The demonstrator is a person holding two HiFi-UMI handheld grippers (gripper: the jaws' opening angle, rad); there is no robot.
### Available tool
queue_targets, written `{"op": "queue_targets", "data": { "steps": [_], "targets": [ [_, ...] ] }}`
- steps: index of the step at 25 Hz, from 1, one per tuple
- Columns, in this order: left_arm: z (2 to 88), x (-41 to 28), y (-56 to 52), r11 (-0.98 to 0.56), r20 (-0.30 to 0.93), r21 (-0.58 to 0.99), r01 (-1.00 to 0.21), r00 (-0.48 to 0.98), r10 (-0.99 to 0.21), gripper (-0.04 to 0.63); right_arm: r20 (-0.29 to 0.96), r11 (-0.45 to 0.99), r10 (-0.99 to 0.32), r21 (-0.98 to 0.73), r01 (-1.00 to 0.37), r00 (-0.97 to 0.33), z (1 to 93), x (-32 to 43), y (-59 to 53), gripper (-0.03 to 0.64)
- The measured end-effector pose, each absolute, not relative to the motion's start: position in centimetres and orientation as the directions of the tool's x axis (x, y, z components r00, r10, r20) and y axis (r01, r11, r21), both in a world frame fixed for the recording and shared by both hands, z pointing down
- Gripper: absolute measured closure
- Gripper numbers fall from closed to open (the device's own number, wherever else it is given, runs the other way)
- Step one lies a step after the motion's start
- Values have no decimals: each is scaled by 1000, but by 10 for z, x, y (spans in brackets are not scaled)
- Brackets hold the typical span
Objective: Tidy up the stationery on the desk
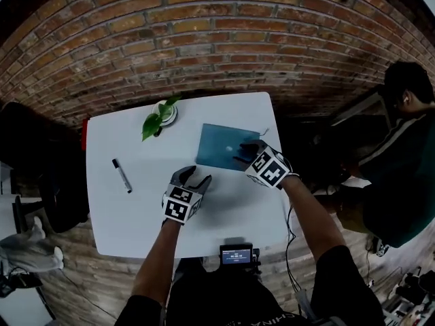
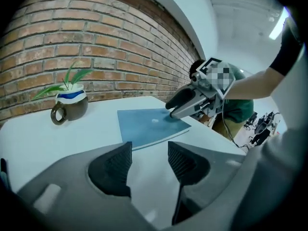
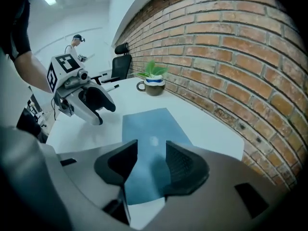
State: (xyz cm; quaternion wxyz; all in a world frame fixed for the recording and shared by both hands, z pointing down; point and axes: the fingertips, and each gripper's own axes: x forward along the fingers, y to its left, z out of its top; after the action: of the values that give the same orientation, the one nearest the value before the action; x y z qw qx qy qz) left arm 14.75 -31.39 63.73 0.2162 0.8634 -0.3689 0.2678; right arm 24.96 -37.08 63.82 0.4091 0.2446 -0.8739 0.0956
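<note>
A blue notebook lies flat on the white desk, toward its far right. A black marker lies alone on the left side. My left gripper hovers over bare desk just in front of the notebook, open and empty. My right gripper hangs over the notebook's right edge, open with nothing between its fingers; the blue cover shows below them. Each gripper view catches the other gripper.
A small plant in a mug stands at the desk's far edge, by the brick wall. A person sits to the right. A small device is at the near edge. An office chair stands past the left end.
</note>
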Motion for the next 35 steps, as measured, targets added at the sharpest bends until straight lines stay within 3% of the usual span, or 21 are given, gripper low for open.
{"op": "queue_targets", "data": {
  "steps": [8, 14, 28, 35],
  "targets": [
    [658, 165, -318, -613, 655, 204, -763, 572, -494, 371, 798, 859, -326, 25, -512, -507, 668, 278, -424, 330],
    [659, 167, -313, -623, 662, 206, -755, 576, -479, 371, 817, 877, -245, -42, -479, -521, 679, 277, -432, 298],
    [660, 152, -296, -594, 688, 216, -775, 552, -470, 371, 828, 841, -192, -138, -523, -526, 684, 260, -399, 301],
    [674, 132, -270, -575, 729, 226, -786, 528, -435, 371, 838, 842, -145, -174, -510, -525, 685, 236, -347, 354]
  ]
}}
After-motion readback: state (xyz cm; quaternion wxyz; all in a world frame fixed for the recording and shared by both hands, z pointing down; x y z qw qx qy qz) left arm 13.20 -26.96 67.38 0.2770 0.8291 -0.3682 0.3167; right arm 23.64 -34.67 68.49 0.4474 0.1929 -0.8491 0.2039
